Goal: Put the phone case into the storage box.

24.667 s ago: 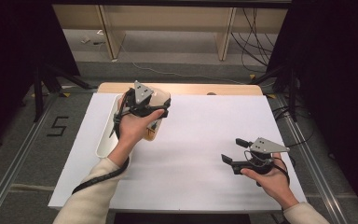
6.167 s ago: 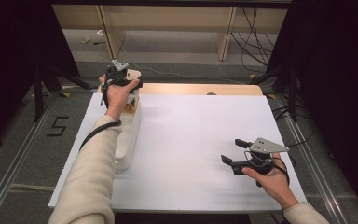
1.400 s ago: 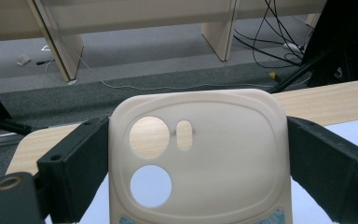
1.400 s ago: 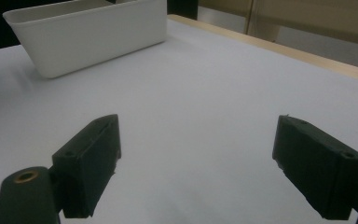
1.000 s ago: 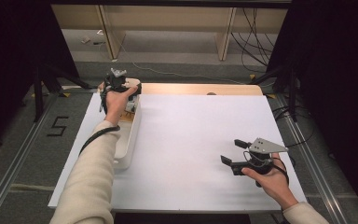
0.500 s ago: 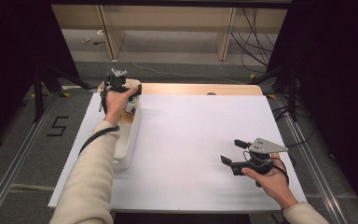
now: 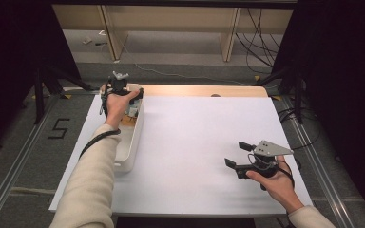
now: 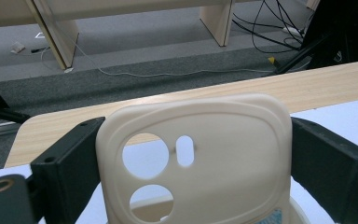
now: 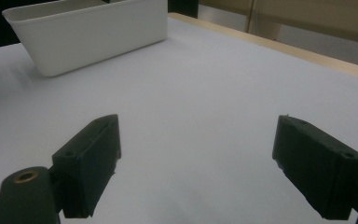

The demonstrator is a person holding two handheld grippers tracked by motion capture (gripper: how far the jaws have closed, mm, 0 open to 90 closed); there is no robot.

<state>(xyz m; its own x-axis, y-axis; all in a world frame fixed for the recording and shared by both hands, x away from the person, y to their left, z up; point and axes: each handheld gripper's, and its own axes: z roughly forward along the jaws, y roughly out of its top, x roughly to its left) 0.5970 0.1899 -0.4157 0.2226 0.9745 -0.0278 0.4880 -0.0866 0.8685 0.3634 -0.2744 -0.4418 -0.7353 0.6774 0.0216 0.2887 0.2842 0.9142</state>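
While left claw clamps cream phone case over white bin, upper left of high view, case bottom cut off; right claw gapes, lower right.

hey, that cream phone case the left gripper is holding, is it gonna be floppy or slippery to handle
The phone case is probably light: it is a thin shell with camera cutouts. It likely flexes somewhat, though it holds its shape between the left gripper's jaws. Its smooth matte surface may slip a little.

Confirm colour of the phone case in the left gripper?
Cream, plain, no pattern. The phone case shows best in the left gripper view, clamped between the black jaws.
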